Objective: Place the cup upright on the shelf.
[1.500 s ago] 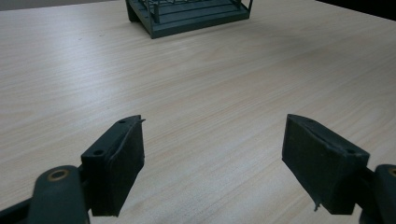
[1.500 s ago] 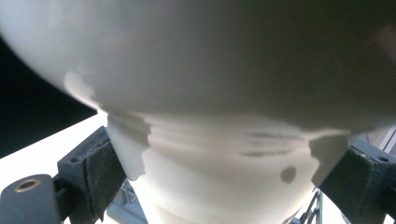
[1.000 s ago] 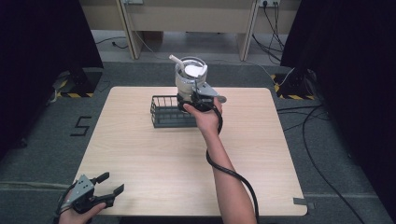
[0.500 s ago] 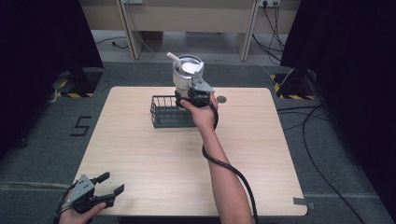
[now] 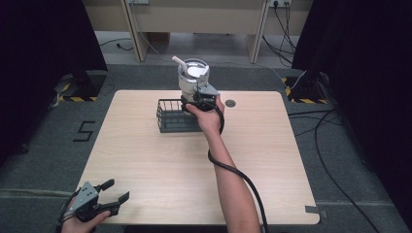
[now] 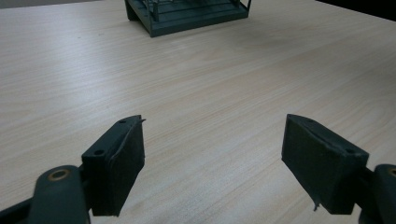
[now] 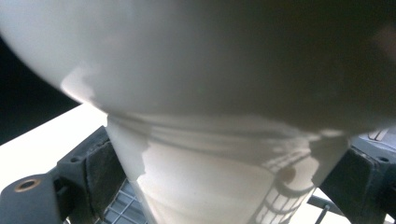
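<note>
The right hand-held gripper (image 5: 194, 97) is clamping a white tumbler (image 5: 192, 77) just above the dark wire basket (image 5: 176, 116), while the left hand-held gripper (image 5: 111, 196) is hanging open well away from it.

Light wood desk (image 5: 145, 160) stands on grey carpet floor (image 5: 43, 160). Black curtains (image 5: 43, 39) hang at both sides. Beige cabinet (image 5: 194, 14) at the rear. Cables (image 5: 335, 126) trail over the floor on the right. Yellow-black tape (image 5: 73, 98) marks the floor.

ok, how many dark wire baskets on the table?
1. The dark wire basket sits at the table's far middle, under the white straw cup in the right gripper. None seem hidden.
</note>
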The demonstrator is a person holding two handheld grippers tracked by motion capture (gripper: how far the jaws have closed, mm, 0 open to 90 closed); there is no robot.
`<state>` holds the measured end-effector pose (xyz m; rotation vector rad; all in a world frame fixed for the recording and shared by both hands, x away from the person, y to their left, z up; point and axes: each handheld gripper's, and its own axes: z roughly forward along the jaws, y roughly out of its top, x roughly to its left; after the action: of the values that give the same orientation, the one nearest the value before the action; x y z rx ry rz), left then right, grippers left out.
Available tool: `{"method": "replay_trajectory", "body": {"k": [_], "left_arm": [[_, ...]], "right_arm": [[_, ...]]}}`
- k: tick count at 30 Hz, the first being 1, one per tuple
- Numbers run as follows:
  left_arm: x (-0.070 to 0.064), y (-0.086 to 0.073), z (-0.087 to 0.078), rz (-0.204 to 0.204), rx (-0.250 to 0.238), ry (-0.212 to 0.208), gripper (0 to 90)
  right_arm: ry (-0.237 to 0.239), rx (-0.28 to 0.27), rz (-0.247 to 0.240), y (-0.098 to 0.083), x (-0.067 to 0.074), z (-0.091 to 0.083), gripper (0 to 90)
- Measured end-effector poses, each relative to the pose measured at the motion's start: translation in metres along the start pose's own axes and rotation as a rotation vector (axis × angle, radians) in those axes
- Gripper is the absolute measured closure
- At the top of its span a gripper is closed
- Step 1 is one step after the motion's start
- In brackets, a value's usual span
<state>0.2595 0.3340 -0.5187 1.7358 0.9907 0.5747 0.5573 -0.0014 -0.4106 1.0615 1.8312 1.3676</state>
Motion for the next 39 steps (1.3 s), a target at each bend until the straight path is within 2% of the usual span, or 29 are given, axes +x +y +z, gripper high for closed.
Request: {"method": "replay_trajectory", "body": {"k": [15, 22, 28, 32, 39], "left_arm": [[0.0, 0.0, 0.0, 0.002, 0.0, -0.005, 20.7], [0.0, 0.0, 0.0, 0.004, 0.001, -0.008, 20.7], [-0.001, 0.0, 0.0, 0.01, 0.003, -0.012, 20.6], [-0.001, 0.0, 0.0, 0.009, 0.002, -0.011, 20.6], [-0.001, 0.0, 0.0, 0.014, 0.006, -0.012, 20.5]], "right_arm": [[-0.002, 0.082, -0.003, -0.025, 0.006, 0.02, 10.5], [-0.006, 0.075, -0.018, -0.027, 0.008, 0.022, 10.3], [-0.014, 0.027, 0.033, -0.03, 0.009, 0.023, 6.8], [-0.028, 0.014, 0.065, -0.032, 0.01, 0.025, 2.7], [-0.021, 0.014, 0.064, -0.031, 0.011, 0.021, 0.8]]}}
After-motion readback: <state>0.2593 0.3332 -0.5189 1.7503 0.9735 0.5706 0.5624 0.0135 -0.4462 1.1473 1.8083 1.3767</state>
